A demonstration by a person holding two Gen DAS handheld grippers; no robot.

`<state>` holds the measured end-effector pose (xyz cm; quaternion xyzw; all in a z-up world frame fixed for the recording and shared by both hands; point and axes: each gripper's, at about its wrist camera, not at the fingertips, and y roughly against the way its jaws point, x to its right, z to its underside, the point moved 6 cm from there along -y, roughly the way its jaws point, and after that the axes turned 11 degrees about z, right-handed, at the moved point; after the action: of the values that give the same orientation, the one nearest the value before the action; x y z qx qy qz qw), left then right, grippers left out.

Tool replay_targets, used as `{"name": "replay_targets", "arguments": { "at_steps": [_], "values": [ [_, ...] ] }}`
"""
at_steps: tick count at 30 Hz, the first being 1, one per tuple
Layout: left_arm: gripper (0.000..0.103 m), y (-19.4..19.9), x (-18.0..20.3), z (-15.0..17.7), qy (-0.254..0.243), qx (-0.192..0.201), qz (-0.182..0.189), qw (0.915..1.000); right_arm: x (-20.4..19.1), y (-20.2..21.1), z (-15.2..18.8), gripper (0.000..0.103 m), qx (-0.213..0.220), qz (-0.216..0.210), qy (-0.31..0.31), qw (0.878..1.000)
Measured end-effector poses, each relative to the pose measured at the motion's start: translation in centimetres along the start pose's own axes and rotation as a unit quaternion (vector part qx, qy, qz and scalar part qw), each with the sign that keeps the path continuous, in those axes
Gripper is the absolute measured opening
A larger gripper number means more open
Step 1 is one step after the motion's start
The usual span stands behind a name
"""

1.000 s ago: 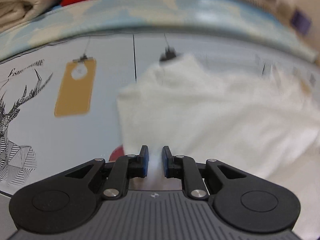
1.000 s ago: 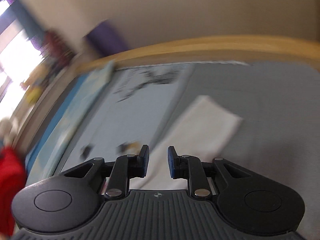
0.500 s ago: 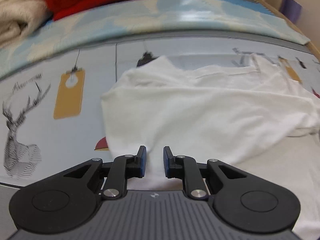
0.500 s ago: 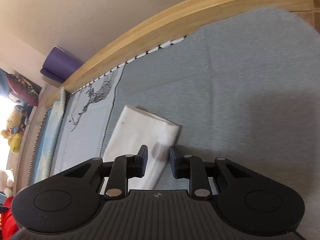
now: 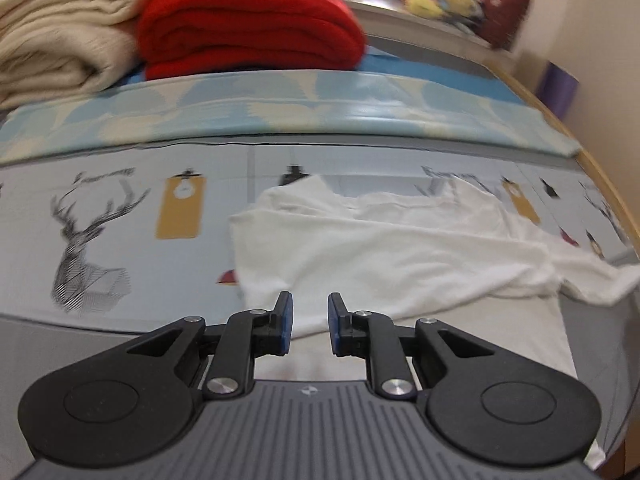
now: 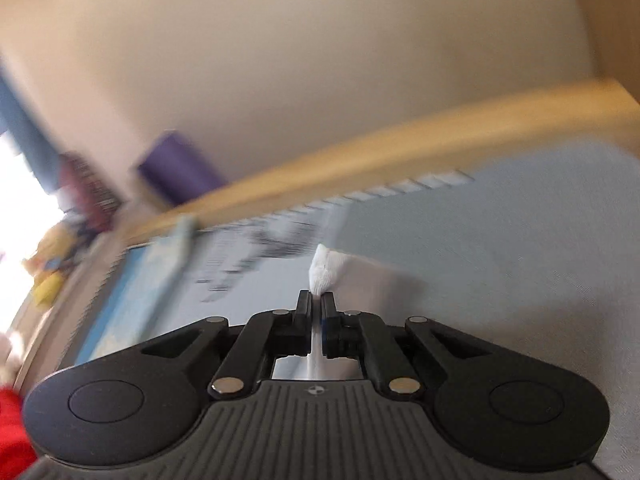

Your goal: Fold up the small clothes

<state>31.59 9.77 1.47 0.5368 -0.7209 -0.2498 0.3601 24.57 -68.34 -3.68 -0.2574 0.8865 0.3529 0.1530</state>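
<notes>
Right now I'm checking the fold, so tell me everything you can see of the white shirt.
The white shirt looks like soft, thin cotton. It lies rumpled and partly folded on the printed bed sheet, one sleeve trailing off to the right. The left gripper stands over its near edge, jaws apart, not gripping it. The right gripper is shut on a pinched bit of white cloth, apparently part of the same shirt.
</notes>
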Motion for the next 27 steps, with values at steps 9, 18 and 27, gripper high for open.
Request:
{"name": "replay_targets", "arguments": {
  "at_steps": [9, 18, 27],
  "values": [
    [0.020, -0.2, -5.9, -0.1, 0.062, -0.016, -0.045, 0.9969, -18.8, 11.9, 9.2, 0.004, 0.022, -0.193, 0.189, 0.963],
    [0.020, 0.4, -9.2, -1.5, 0.114, -0.012, -0.037, 0.9927, -30.5, 30.4, 38.5, 0.008, -0.174, -0.452, 0.434, 0.760],
    [0.020, 0.3, -9.8, -2.8, 0.112, -0.007, -0.013, 0.9935, -25.3, 31.8, 43.0, 0.019, -0.318, -0.411, 0.590, 0.618]
  ]
}}
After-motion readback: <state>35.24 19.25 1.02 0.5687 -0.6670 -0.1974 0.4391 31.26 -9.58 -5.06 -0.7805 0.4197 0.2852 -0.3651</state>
